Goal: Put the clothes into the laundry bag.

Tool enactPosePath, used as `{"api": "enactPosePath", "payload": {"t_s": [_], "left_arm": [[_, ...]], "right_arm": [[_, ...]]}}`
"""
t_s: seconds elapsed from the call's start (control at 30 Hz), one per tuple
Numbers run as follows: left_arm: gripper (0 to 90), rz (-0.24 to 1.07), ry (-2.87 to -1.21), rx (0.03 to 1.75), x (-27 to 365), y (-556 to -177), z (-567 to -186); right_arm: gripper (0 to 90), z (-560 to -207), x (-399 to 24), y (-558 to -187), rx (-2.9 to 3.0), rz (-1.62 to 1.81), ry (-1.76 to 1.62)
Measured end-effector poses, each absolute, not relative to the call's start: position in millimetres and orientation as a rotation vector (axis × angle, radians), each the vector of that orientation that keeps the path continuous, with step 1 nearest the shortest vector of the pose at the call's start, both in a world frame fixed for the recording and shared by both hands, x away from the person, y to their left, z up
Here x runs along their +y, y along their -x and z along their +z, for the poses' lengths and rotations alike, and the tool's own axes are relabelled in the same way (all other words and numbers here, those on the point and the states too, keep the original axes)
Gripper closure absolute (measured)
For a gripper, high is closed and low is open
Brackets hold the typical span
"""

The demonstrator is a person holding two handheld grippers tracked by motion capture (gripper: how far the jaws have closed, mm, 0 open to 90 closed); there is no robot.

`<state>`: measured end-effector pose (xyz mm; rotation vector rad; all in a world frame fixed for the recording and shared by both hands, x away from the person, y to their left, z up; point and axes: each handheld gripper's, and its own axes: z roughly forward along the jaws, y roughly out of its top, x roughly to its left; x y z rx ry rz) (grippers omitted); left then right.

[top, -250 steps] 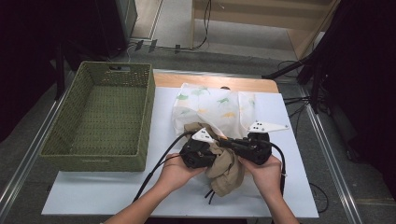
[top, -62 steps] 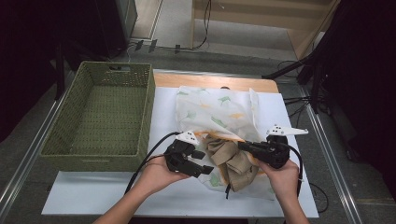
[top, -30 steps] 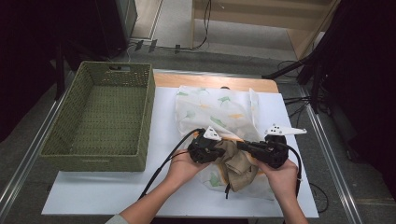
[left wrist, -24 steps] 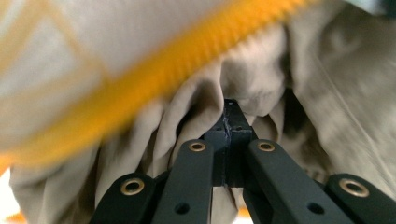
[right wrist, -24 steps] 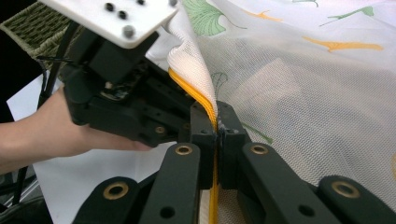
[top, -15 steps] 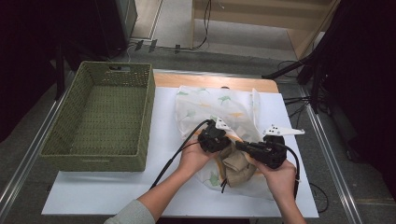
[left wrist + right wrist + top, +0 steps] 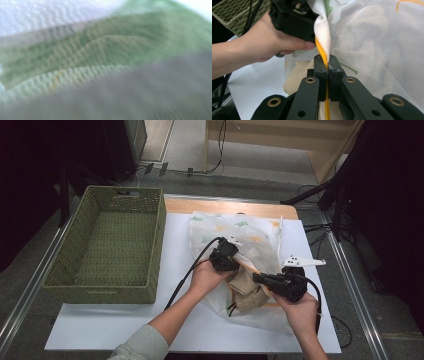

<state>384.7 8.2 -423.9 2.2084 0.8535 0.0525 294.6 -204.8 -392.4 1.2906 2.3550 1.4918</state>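
A white mesh bag [image 7: 235, 232] printed with green and orange leaves lies on the white table, and a tan garment [image 7: 247, 289] shows at its mouth. My right gripper [image 7: 260, 279] is shut on the bag's yellow-trimmed edge [image 7: 320, 48]; its jaws [image 7: 327, 63] meet on that trim. My left gripper [image 7: 227, 257] grips the same edge a little farther back, holding the mesh [image 7: 374, 50] up in a fold. In the left gripper view, blurred mesh with a green print [image 7: 100, 57] lies right against the camera. The tan garment [image 7: 297, 75] lies under the lifted edge.
A green woven basket [image 7: 155, 240] stands on the left of the table with nothing in it; its corner [image 7: 234, 12] appears in the right gripper view. Black cables trail from both grippers over the table. Bare white table lies in front of the basket.
My left hand has moved back and to the right across the table, drawing the bag's edge with it. The right hand has stayed put, still clamped on the trim.
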Motion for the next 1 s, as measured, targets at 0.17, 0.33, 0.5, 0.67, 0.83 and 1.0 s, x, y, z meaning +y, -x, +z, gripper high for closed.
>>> {"api": "enactPosePath", "payload": {"t_s": [0.17,0.33,0.5,0.67,0.83,1.0], "left_arm": [[90.0,-0.025,-2.198,0.828,20.4,-373.3,-415.7],[81.9,-0.033,-2.183,0.807,29.2,-358.9,-402.4],[64.3,-0.074,-2.186,0.775,36.2,-345.7,-393.3],[48.3,-0.095,-2.202,0.723,42.7,-331.4,-388.2],[38.5,-0.118,-2.176,0.714,50.5,-319.4,-384.1],[35.2,-0.124,-2.175,0.692,54.2,-306.0,-380.5]], "right_arm": [[88.5,-392.7,-209.3,-295.4,2.347,1.507,-1.300],[88.4,-392.9,-213.0,-295.0,2.337,1.515,-1.309],[88.4,-392.5,-216.0,-294.2,2.334,1.521,-1.303],[88.4,-391.2,-218.3,-294.2,2.330,1.522,-1.302],[88.4,-390.5,-219.5,-295.3,2.334,1.519,-1.295],[88.4,-389.7,-217.2,-296.8,2.340,1.513,-1.282]]}}
